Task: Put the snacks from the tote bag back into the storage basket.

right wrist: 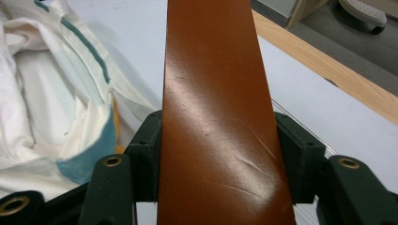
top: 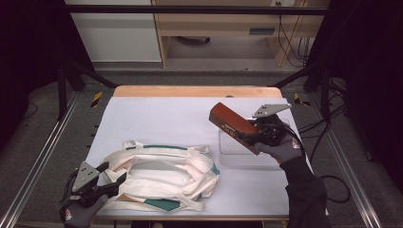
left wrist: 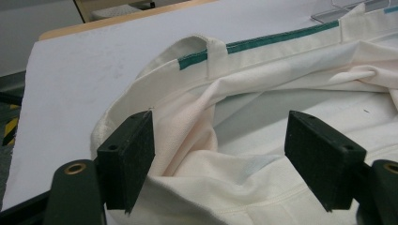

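A brown box [top: 234,127] is clamped lengthwise in the right hand-held gripper [top: 251,137] and held tilted above the clear tray [top: 247,156] near the surface's right edge, apparently for packing into the canvas tote bag [top: 161,178]. At the front-left corner, the left hand-held gripper [top: 111,178] is held low, its jaws spread, unclenched, around the bag's rim, seemingly to keep its mouth open.

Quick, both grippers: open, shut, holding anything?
Left gripper: open, jaws astride the tote bag rim, not pinching it.
Right gripper: shut on the brown box, held above the table.
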A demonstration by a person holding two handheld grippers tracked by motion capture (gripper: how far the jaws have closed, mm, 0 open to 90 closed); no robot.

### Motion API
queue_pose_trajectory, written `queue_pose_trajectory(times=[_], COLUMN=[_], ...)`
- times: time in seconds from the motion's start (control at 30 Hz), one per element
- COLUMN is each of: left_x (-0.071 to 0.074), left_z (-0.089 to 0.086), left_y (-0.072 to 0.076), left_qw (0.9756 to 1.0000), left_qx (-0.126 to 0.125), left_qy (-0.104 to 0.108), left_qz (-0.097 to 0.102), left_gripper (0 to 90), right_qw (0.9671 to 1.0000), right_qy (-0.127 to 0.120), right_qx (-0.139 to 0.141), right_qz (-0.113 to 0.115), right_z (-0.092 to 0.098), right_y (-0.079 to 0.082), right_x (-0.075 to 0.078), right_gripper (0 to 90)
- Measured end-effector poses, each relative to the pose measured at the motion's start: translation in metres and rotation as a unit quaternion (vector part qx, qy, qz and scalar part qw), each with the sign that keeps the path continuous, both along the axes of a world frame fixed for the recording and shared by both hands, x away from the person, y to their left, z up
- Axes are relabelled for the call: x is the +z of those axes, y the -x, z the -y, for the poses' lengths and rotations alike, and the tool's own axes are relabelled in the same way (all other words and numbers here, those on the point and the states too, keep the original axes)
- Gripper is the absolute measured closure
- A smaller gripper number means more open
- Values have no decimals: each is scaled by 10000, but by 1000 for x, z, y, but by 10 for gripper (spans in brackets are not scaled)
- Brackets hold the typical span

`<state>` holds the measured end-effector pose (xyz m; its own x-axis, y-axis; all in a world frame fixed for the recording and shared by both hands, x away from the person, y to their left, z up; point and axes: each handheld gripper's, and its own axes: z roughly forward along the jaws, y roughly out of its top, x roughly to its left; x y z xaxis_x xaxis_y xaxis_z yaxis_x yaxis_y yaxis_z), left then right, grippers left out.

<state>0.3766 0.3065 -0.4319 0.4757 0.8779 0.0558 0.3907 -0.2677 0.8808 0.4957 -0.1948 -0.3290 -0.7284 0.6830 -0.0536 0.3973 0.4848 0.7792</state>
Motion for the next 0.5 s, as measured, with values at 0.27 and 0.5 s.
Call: queue_pose_trajectory(times=[0.27,0.5], left_x=[0,0], left_z=[0,1], left_y=[0,0], left_qw=[10000,10000], left_qx=[0,-2], left_qy=[1,-2], left_qz=[-10,-23], left_gripper=[243,242], right_qw=[9997,9992], right_qy=[92,123], right_qx=[-215,-369], right_qz=[6,-25], right_z=[19,33], right_y=[-9,-16], right_x=[-6,-17], right_gripper=[433,433])
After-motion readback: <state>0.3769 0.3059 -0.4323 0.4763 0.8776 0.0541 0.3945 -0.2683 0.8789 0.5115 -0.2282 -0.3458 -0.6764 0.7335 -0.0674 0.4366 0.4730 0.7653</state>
